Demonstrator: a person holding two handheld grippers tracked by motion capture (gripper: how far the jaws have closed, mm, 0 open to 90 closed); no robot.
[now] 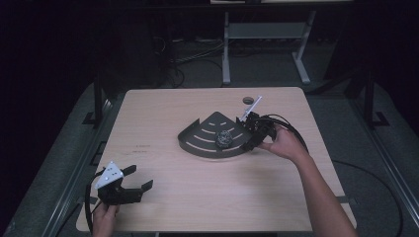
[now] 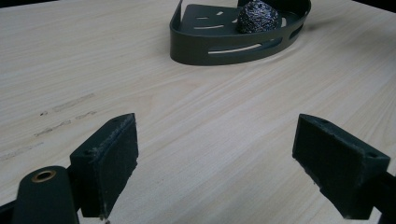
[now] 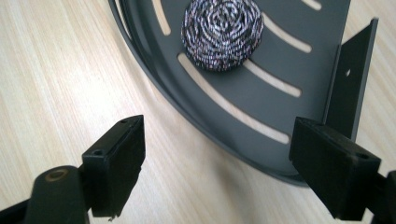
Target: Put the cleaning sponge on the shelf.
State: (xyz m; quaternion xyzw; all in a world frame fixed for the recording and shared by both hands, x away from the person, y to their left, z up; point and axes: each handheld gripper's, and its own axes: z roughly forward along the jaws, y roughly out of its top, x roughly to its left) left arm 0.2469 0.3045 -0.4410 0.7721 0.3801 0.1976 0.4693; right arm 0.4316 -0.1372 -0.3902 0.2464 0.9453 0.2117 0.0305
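Wide-open, empty left gripper (image 1: 141, 178) and right gripper (image 1: 249, 139) over pale wooden table (image 1: 163, 197), dark room

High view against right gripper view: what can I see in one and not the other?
The high view alone takes in the left gripper, the person's hands, the whole table and a small dark disc. The right gripper view alone gives the scrubber's coiled metal strands and the shelf's slots up close. Both share shelf, scrubber and open right gripper.

Matt dark metal corner tray (image 3: 299, 42), coiled shiny steel-wool scourer (image 3: 222, 32), pale smooth wood-grain table (image 2: 196, 116).
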